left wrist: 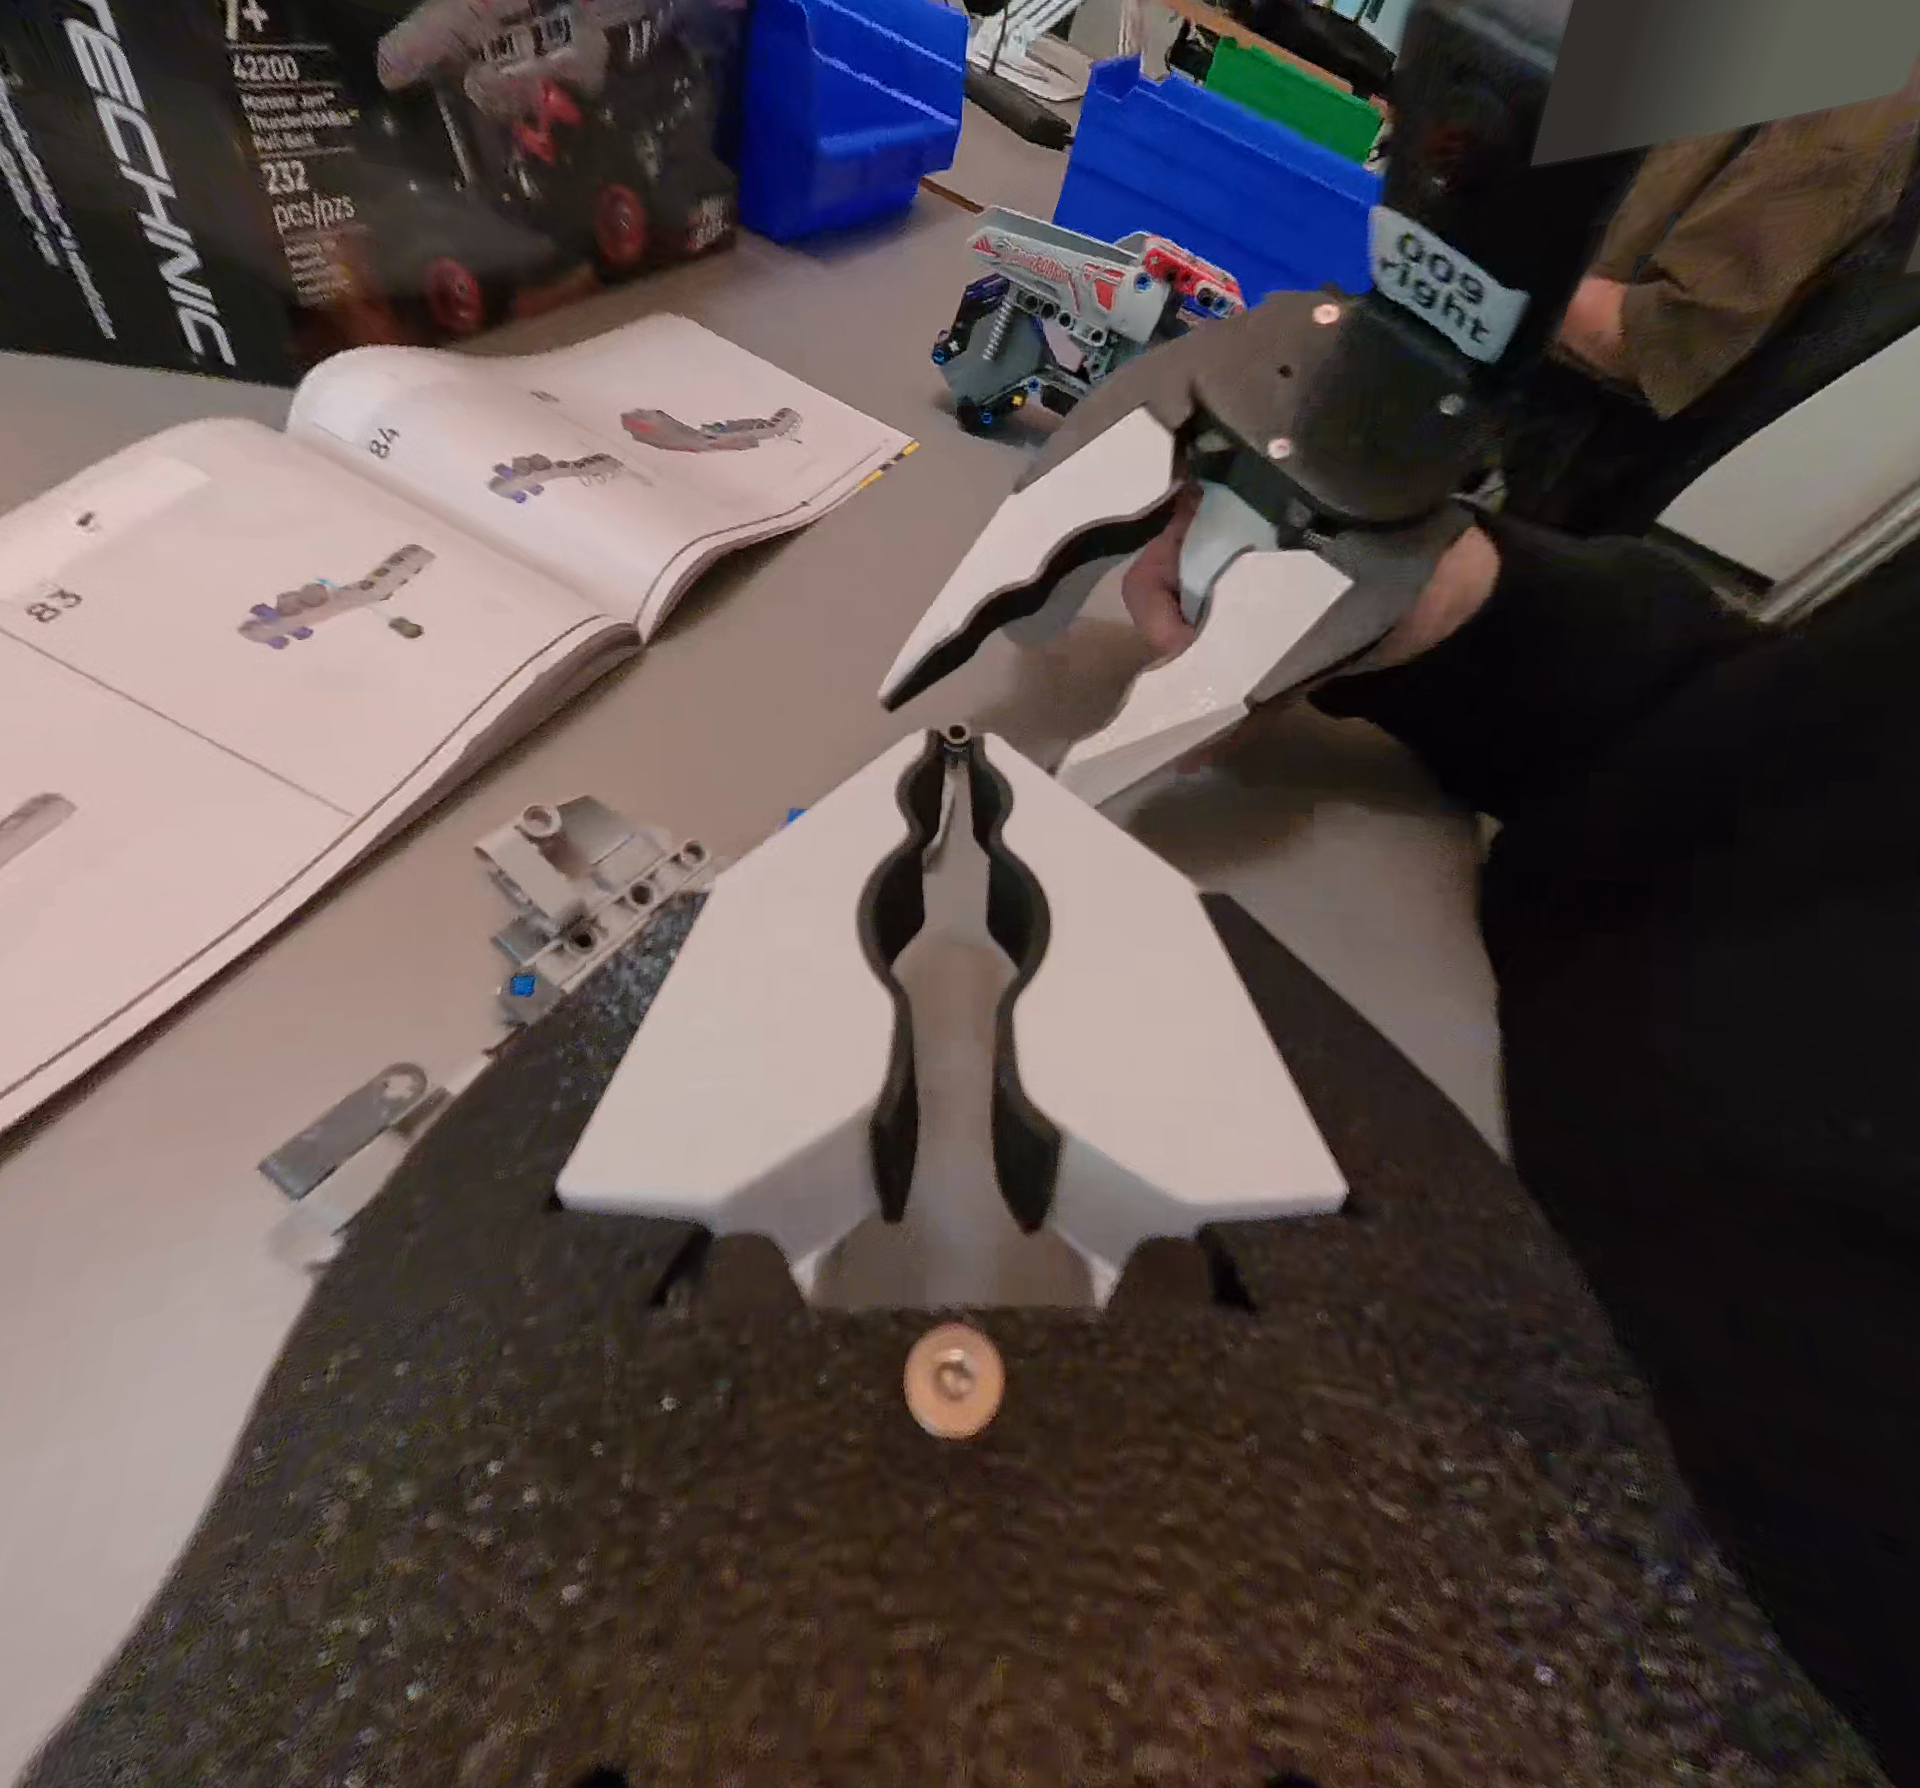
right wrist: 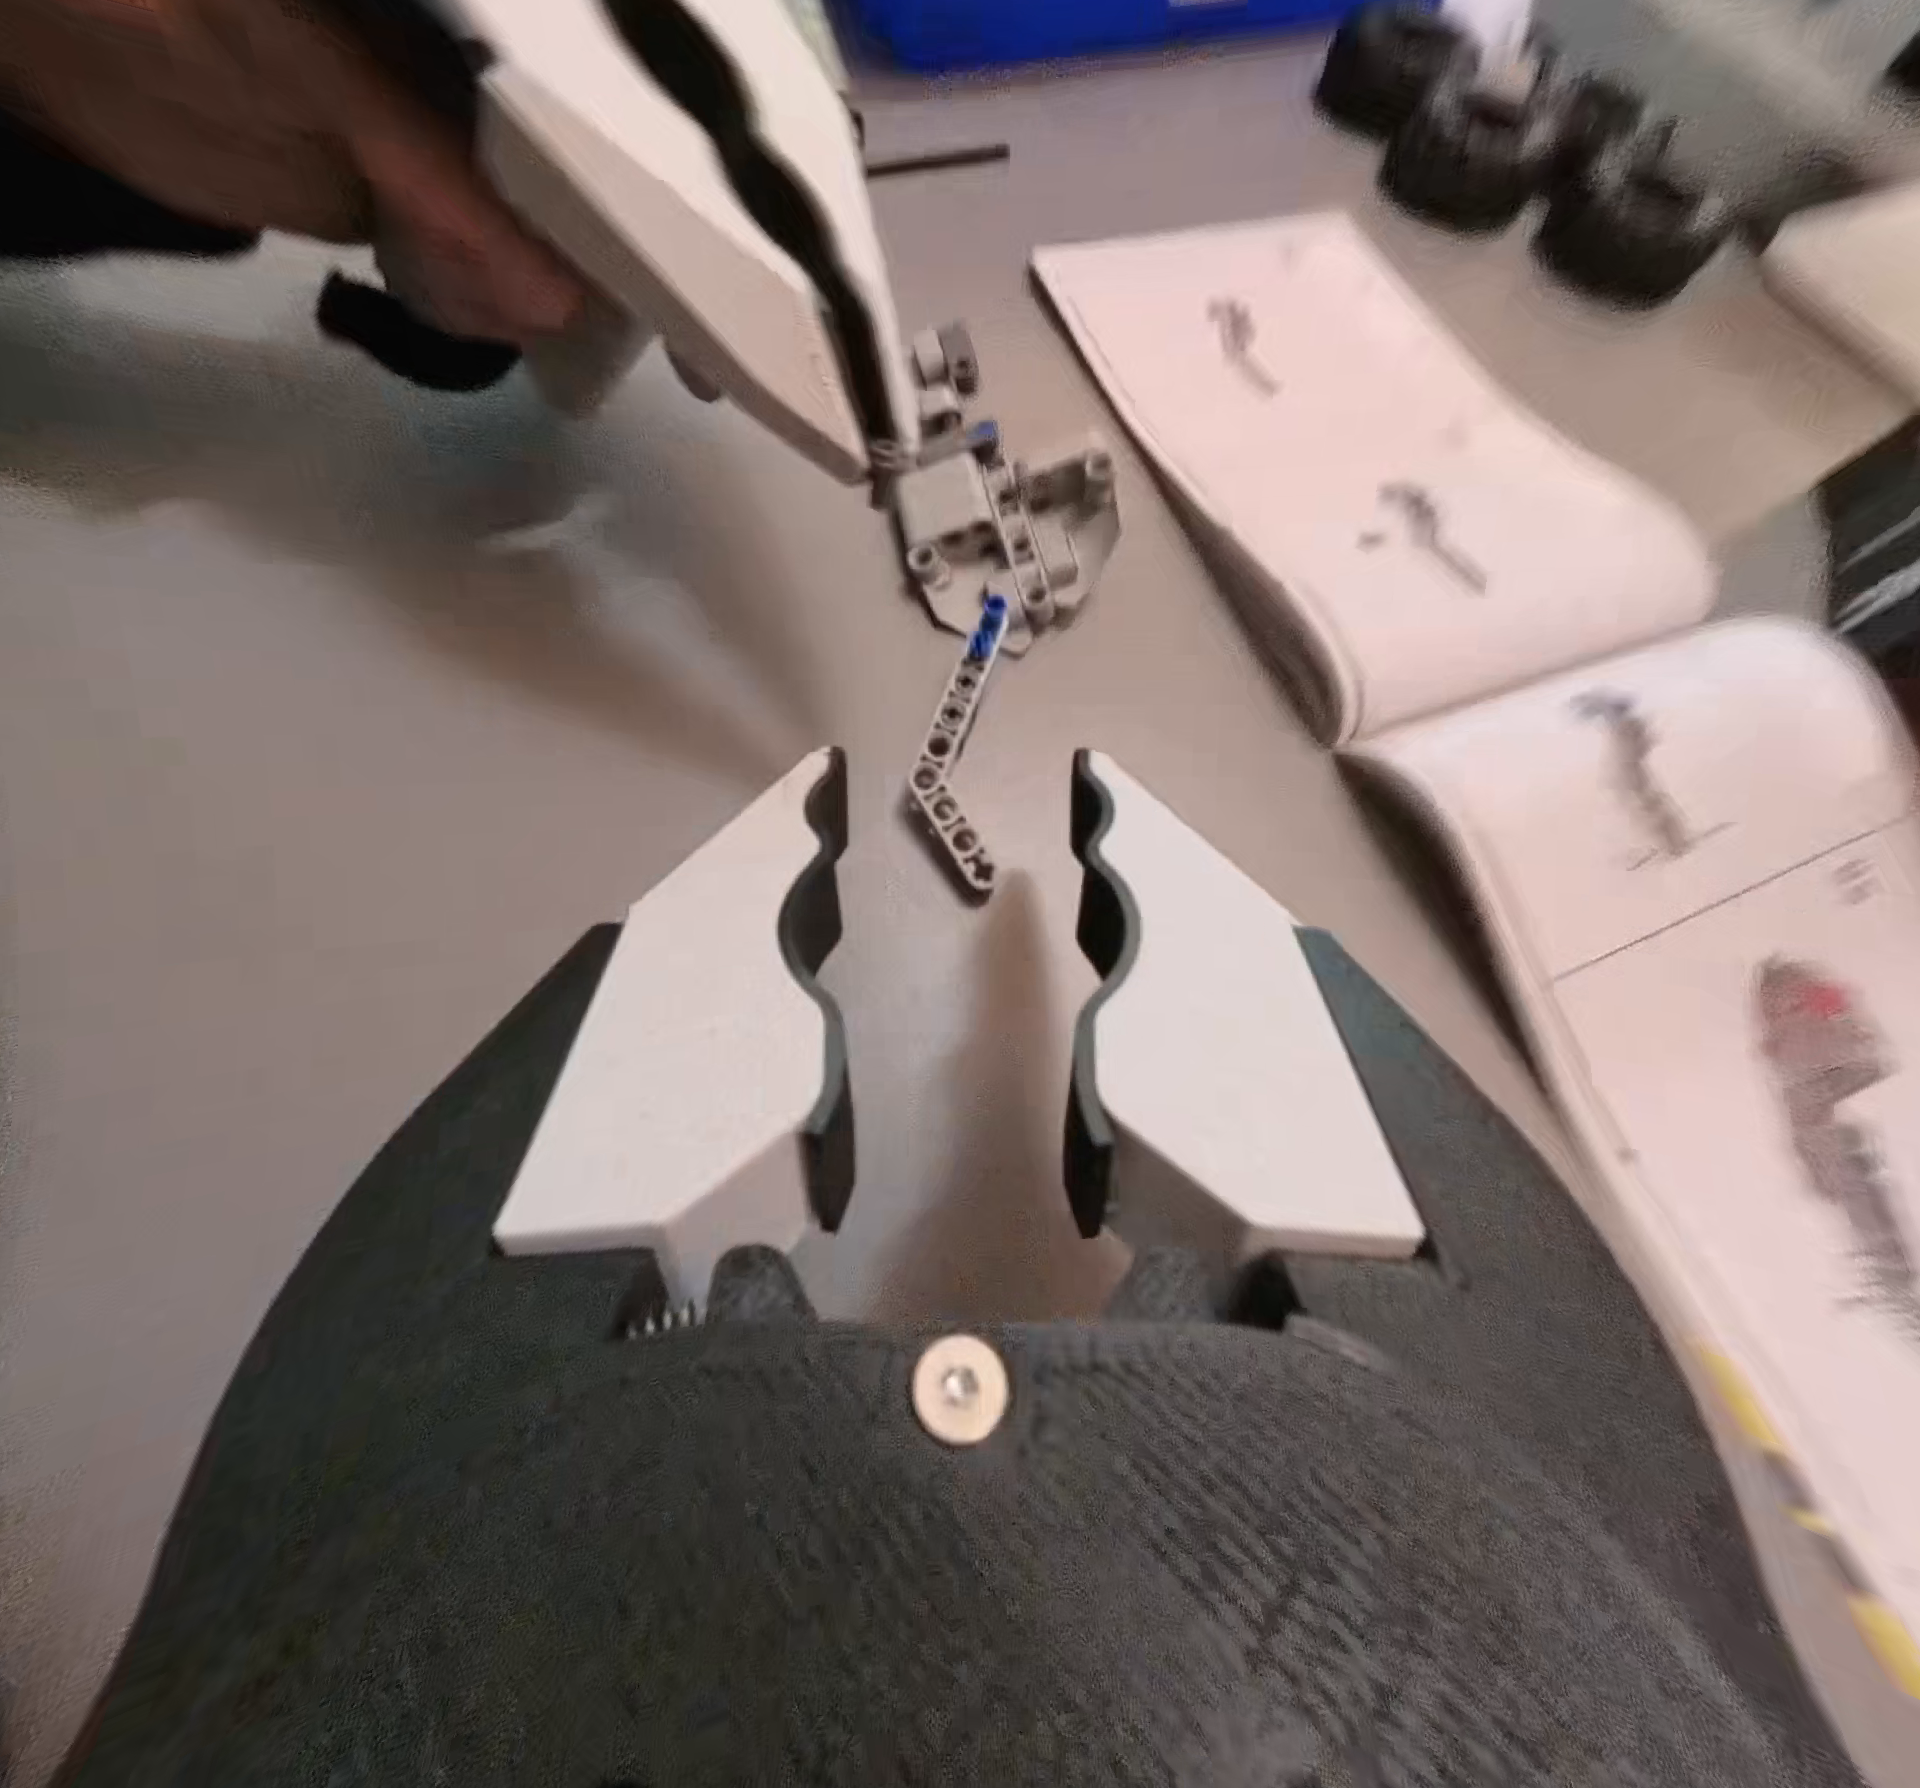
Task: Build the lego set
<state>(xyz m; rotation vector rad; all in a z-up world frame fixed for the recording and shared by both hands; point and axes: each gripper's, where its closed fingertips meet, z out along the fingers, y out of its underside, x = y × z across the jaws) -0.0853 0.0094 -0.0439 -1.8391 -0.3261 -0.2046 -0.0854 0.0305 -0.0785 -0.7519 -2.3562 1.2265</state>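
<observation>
My left gripper (left wrist: 954, 751) is shut on a small grey pin (left wrist: 954, 732) at its fingertips and holds it just above the table. In the right wrist view, the left gripper (right wrist: 881, 462) hangs over a grey Technic subassembly (right wrist: 997, 523), which also shows in the left wrist view (left wrist: 592, 876). My right gripper (right wrist: 956, 782) is open and empty, low over a bent grey beam (right wrist: 948, 772) with a blue pin (right wrist: 987, 621) at its far end. The right gripper (left wrist: 987, 725) faces the left one, tips close together.
An open instruction booklet (left wrist: 312, 616) lies beside the parts and also shows in the right wrist view (right wrist: 1403, 491). A flat grey beam (left wrist: 343, 1125) lies near it. The set's box (left wrist: 364, 107), blue bins (left wrist: 852, 86), a partly built model (left wrist: 1081, 315) and black tyres (right wrist: 1507, 149) stand farther back. Left tips and right tips are each some 8 cm from the grey Technic subassembly (right wrist: 997, 523). My left wrist view (left wrist: 627, 917) looks at it from another angle.
</observation>
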